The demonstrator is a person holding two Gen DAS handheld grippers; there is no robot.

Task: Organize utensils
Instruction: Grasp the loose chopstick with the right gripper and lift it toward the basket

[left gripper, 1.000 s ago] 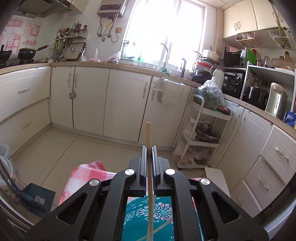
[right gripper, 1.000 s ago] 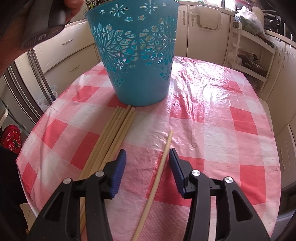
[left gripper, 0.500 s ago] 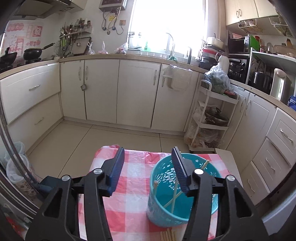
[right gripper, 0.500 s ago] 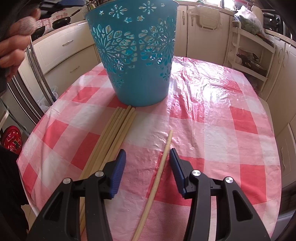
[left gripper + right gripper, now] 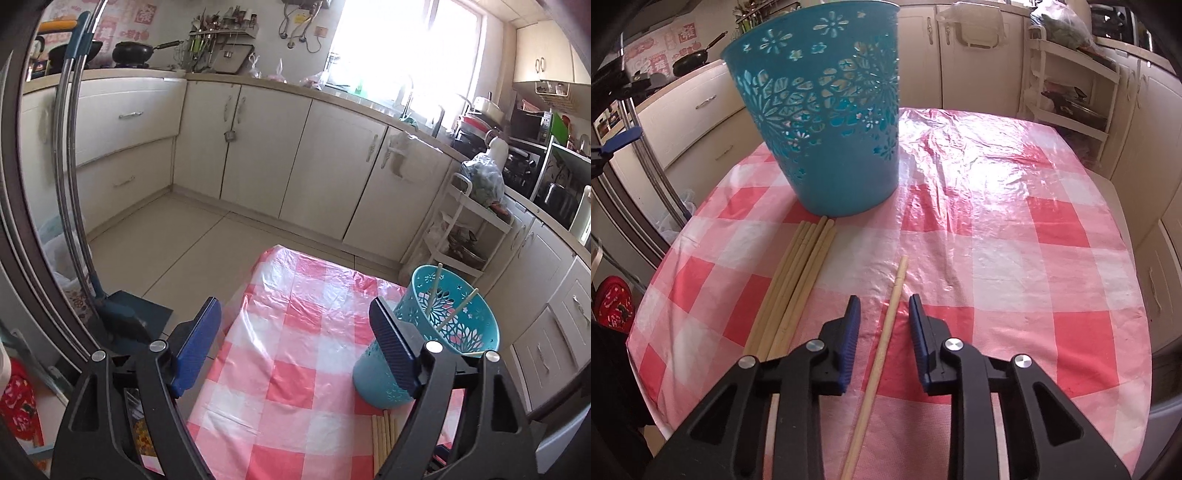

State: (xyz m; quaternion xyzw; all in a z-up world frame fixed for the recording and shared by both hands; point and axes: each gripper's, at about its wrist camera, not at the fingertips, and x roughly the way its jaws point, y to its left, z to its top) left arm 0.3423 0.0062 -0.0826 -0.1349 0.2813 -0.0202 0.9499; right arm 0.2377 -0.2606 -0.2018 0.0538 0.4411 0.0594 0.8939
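Note:
A teal cut-out basket [image 5: 827, 122] stands on the red-checked tablecloth [image 5: 997, 229]. In the left wrist view the basket [image 5: 458, 328] holds a few chopsticks [image 5: 455, 309] leaning on its rim. A bundle of several wooden chopsticks [image 5: 798, 273] lies in front of the basket, its ends showing in the left wrist view [image 5: 384, 439]. One single chopstick [image 5: 886, 332] lies on the cloth between the open jaws of my right gripper [image 5: 882, 310], untouched. My left gripper [image 5: 295, 317] is wide open and empty, high above the table's left part.
Cream kitchen cabinets [image 5: 295, 155] run along the far wall and right side. A white trolley rack [image 5: 465, 236] stands beyond the table. A dustpan and broom [image 5: 122, 314] lean at the left on the floor. The table edge [image 5: 1137, 369] curves close on the right.
My left gripper let go of a chopstick over the basket, opened wide, and pulled up and to the left. My right gripper's jaws have narrowed around the single chopstick.

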